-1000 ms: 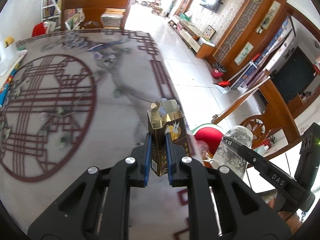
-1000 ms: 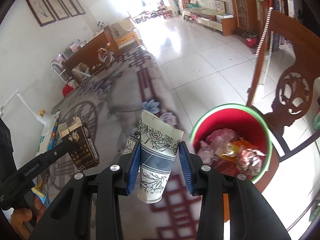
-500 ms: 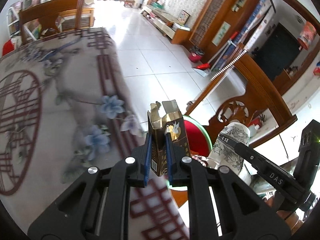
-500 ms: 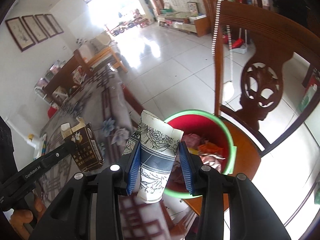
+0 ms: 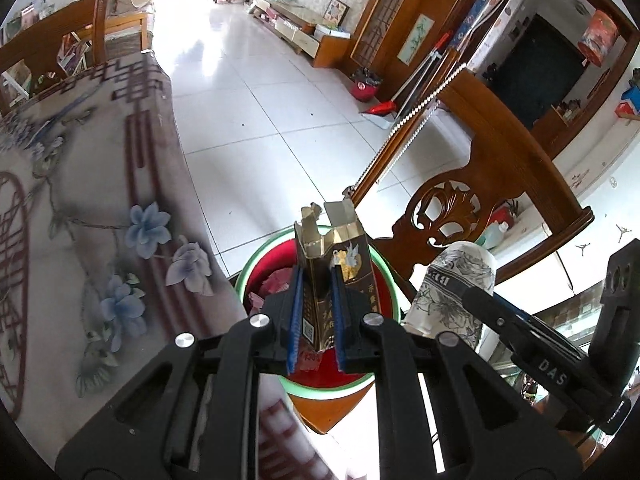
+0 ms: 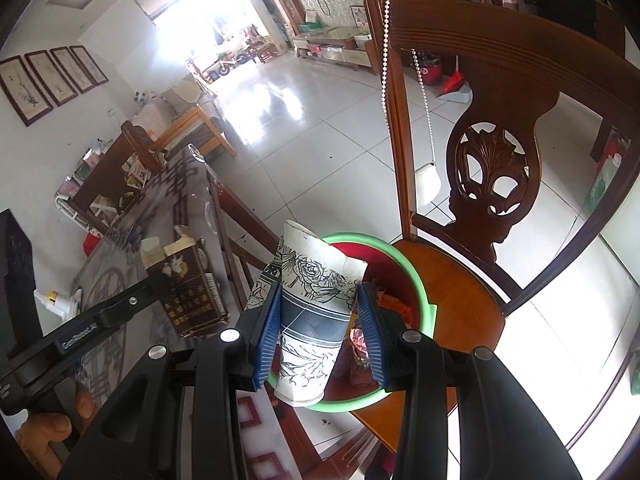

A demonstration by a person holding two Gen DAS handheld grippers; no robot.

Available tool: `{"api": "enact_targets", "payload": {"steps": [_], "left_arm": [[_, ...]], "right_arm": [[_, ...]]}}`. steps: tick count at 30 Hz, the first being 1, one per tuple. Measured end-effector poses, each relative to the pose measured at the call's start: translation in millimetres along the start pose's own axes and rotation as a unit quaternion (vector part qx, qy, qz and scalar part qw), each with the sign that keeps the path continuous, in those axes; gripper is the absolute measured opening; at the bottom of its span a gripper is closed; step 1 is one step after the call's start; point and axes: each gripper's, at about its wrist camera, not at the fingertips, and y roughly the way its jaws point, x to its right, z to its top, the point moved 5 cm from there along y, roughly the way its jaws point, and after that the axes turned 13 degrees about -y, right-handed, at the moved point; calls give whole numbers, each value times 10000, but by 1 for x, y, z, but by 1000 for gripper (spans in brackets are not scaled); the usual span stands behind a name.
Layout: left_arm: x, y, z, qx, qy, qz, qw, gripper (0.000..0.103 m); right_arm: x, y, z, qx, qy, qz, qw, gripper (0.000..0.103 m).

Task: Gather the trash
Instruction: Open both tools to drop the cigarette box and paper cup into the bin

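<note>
Trash is held in both claws above the bin. The left gripper (image 5: 316, 316) is clenched on a dark cigarette pack (image 5: 340, 276) with a torn-open top, and the right gripper (image 6: 320, 332) is clamped on a crushed paper cup (image 6: 308, 312) printed with flowers. Both pieces hang over the red bucket (image 6: 424, 300) with the green rim, which already has wrappers inside. The bucket stands on the seat of a carved wooden chair (image 6: 492, 160), close to the edge of the table with the flower-pattern cloth (image 5: 100, 208).

I judge the step in hand is the drop. To do it well, each piece should be fully inside the green rim before its jaws let go. The pack seems well over the opening; the cup is nearer to the rim on the table side, so it may need to go a little more toward the chair back. It is better to lower both a bit, because a light cup can bounce out. A bead string (image 6: 386, 52) hangs on the chair back, apart from the grippers.
</note>
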Motion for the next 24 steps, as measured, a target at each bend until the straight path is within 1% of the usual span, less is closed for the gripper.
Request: {"api": "enact_targets", "payload": {"steps": [5, 8, 9, 10, 12, 14, 16, 19, 20, 22, 23, 24], "left_arm": [[5, 8, -1, -54, 56, 32, 10000, 13], [6, 11, 0, -75, 96, 68, 9999, 15], [6, 11, 0, -68, 99, 83, 9999, 19], [6, 11, 0, -55, 96, 88, 9999, 27], [6, 9, 1, 7, 75, 92, 9999, 36], [4, 5, 3, 70, 50, 84, 9999, 40], [2, 0, 6, 154, 32, 89, 9998, 47], [-2, -10, 9, 324, 11, 127, 9994, 62], [-4, -13, 10, 371, -2, 135, 9992, 64], [-9, -20, 13, 473, -34, 152, 9988, 76], [-12, -23, 14, 503, -37, 193, 9985, 79], [-16, -28, 15, 578, -68, 206, 9981, 83]], "right_arm": [[4, 4, 1, -49, 15, -3, 10000, 36], [4, 6, 2, -66, 11, -6, 10000, 36], [4, 7, 3, -70, 8, -5, 10000, 36], [4, 8, 3, -73, 9, -4, 10000, 36], [4, 8, 3, -80, 10, -4, 10000, 36], [4, 11, 4, -92, 9, -3, 10000, 36], [3, 13, 4, -108, -5, -7, 9999, 36], [-1, 19, 5, -151, -52, -24, 9999, 37], [-2, 21, 5, -171, -67, -33, 9998, 38], [-5, 26, 4, -187, -62, -58, 9998, 39], [-5, 28, 5, -194, -50, -69, 9998, 44], [-7, 31, 4, -224, -12, -77, 9997, 54]]}}
